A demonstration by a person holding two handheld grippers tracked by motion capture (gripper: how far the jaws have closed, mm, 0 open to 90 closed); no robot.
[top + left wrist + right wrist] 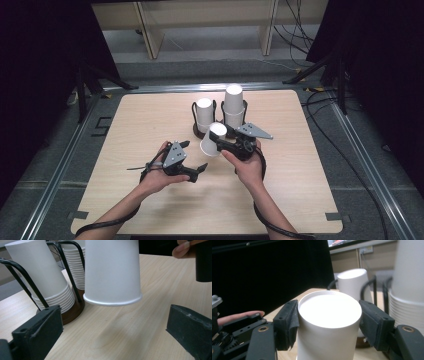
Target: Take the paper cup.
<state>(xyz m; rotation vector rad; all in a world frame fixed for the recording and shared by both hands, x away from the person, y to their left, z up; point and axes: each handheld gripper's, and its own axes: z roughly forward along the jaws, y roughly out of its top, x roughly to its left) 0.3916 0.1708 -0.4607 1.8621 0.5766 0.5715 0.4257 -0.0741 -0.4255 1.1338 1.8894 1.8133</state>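
Note:
A single white paper cup hangs upside down, tilted, just above the table, and my right gripper is shut on it. In the right gripper view both pads press the cup's sides below its closed base. My left gripper is a little left of the cup, open, with nothing between its jaws. In the left gripper view the cup hangs rim down ahead of my left gripper, clear of the wood.
Two stacks of upside-down white cups stand in black wire holders on brown bases behind the held cup: a shorter stack and a taller stack. The wooden table ends at metal rails, with cables on the floor to the right.

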